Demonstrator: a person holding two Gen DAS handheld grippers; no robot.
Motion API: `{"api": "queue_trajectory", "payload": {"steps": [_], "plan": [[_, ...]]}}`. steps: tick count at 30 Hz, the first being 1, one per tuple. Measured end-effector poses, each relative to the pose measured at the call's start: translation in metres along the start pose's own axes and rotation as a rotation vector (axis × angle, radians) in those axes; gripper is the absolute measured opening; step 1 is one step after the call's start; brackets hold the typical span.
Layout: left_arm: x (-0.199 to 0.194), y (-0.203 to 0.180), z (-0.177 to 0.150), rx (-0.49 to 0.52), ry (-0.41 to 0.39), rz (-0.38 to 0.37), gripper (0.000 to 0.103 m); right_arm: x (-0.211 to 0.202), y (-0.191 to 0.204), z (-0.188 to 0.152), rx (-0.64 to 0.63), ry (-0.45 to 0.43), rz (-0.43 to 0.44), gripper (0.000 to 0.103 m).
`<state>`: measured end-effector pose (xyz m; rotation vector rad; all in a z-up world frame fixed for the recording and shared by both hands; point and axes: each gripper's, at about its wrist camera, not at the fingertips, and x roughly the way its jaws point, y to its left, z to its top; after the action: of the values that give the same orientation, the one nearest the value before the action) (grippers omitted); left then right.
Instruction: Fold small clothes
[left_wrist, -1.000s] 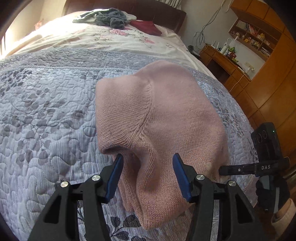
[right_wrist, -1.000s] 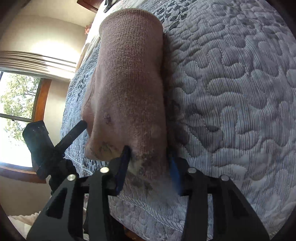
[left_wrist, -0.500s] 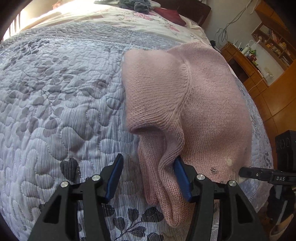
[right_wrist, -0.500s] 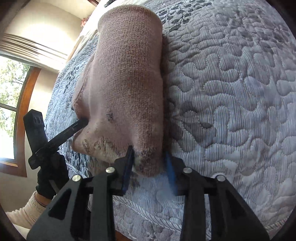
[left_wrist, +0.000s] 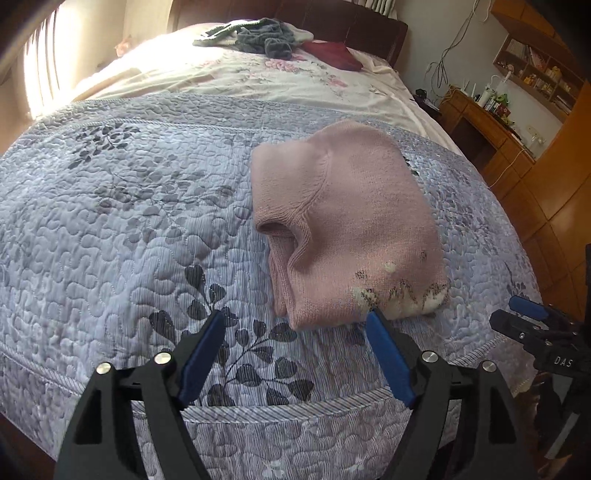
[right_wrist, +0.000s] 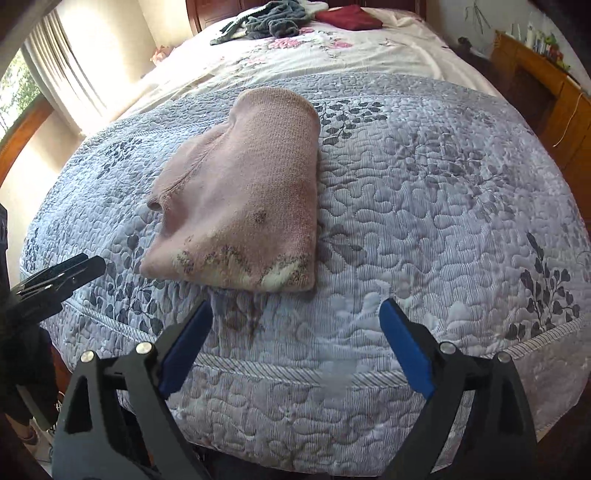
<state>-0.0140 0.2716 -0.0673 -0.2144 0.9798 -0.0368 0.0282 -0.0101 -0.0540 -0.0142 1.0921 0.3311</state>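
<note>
One folded pink sweater (left_wrist: 347, 229) on quilt (left_wrist: 129, 221); two grippers, left (left_wrist: 295, 334) and right (right_wrist: 295, 321), spread, empty

daylight from window (right_wrist: 22, 85) at left | glare on far bedding | fisheye-bent edges, dark corners | mostly sharp

The pink sweater (left_wrist: 347, 229) lies folded, so its lower layers and sleeves are hidden underneath. In the left wrist view the right gripper (left_wrist: 528, 314) is cut off by the picture's edge. Items on the far shelf (left_wrist: 535, 74) are too small to identify.
</note>
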Motion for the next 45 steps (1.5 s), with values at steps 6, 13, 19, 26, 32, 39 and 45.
{"api": "queue_trajectory", "payload": {"steps": [6, 13, 19, 26, 32, 39, 45], "plan": [[-0.029, -0.014, -0.012, 0.018, -0.021, 0.041, 0.086, -0.031, 0.002, -0.011, 0.044, -0.032, -0.034, 0.094], [-0.055, -0.023, -0.025, 0.046, -0.047, 0.079, 0.086, -0.056, 0.01, -0.02, 0.036, -0.066, -0.098, 0.097], [-0.072, -0.025, -0.032, 0.048, -0.07, 0.105, 0.086, -0.069, 0.019, -0.027, 0.019, -0.083, -0.11, 0.098], [-0.089, -0.03, -0.038, 0.063, -0.087, 0.131, 0.087, -0.082, 0.031, -0.034, -0.007, -0.091, -0.132, 0.099], [-0.097, -0.036, -0.041, 0.082, -0.096, 0.156, 0.087, -0.095, 0.039, -0.038, -0.016, -0.113, -0.138, 0.1], [-0.099, -0.044, -0.042, 0.1, -0.1, 0.168, 0.087, -0.097, 0.04, -0.036, -0.008, -0.112, -0.143, 0.1], [-0.093, -0.044, -0.041, 0.108, -0.092, 0.177, 0.087, -0.088, 0.035, -0.034, 0.009, -0.095, -0.15, 0.1]]}}
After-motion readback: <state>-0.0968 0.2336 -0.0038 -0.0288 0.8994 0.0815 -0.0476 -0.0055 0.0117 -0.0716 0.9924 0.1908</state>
